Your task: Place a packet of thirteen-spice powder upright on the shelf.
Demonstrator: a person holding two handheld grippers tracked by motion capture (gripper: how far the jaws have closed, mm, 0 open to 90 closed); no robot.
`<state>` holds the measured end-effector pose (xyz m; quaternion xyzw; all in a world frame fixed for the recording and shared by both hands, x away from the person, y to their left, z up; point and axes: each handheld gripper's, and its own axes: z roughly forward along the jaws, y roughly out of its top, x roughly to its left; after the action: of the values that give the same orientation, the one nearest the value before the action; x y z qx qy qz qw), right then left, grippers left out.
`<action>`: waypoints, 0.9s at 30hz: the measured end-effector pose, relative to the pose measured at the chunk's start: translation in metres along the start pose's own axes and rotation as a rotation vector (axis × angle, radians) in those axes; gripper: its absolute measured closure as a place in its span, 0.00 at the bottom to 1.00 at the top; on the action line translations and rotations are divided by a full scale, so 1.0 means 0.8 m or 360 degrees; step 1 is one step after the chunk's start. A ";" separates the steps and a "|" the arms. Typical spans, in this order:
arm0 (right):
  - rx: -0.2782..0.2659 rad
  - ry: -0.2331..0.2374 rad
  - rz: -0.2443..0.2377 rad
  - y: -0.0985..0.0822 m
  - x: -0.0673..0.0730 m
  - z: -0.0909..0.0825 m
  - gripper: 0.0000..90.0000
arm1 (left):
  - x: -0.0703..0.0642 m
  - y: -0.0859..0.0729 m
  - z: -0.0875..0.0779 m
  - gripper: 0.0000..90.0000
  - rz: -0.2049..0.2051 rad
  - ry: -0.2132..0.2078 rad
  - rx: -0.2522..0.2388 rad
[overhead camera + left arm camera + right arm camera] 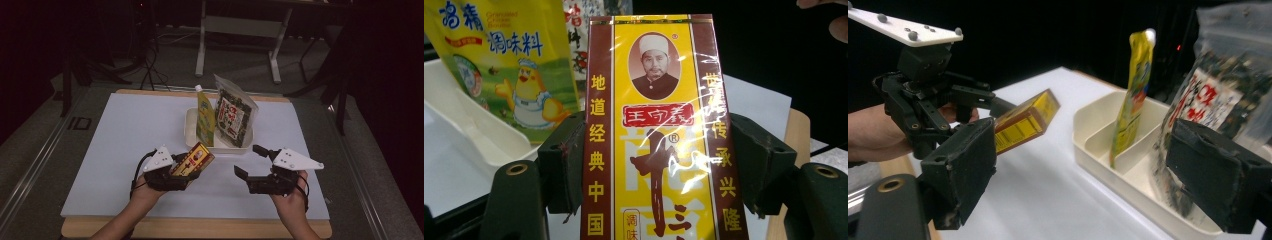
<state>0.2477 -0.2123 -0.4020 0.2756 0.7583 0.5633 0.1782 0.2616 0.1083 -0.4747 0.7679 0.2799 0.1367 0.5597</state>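
My left gripper (192,167) is shut on a yellow and maroon box (193,159) and holds it above the white table, tilted toward the tray. In the left gripper view both pads press the long sides of the box (656,145). A cream divided tray (191,131) stands behind it with a yellow seasoning pouch (204,116) and a clear bag of dark dried food (233,114) upright inside. My right gripper (251,161) stands open to the right, level with the tray's front. Its view shows the box (1025,122), the tray (1098,155), the pouch (1131,95) and the bag (1215,100).
The white board (130,145) lies on a wooden table whose front edge (200,227) runs just before my hands. Beyond the table are dark floor, cables and the white legs of a desk (201,45).
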 end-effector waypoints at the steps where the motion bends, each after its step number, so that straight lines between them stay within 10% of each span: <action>1: 0.0030 0.0009 0.0045 0.001 0.000 0.002 0.14 | -0.001 0.000 0.001 0.36 0.0000 -0.0018 -0.0013; 6: 0.0002 -0.0068 0.0025 -0.001 0.004 0.011 0.12 | -0.005 -0.003 0.005 0.36 -0.0011 -0.0038 -0.0078; 11: -0.0032 -0.0031 0.0165 0.000 0.010 0.019 0.17 | -0.006 -0.006 0.007 0.36 -0.0025 -0.0068 -0.0152; 27: -0.0032 0.0069 0.0417 0.007 0.039 0.046 0.45 | -0.025 -0.003 0.008 0.36 0.0160 -0.0038 -0.0414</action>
<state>0.2459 -0.1637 -0.4064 0.3583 0.7139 0.5950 0.0895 0.2484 0.0923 -0.4768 0.7035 0.2144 0.1904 0.6503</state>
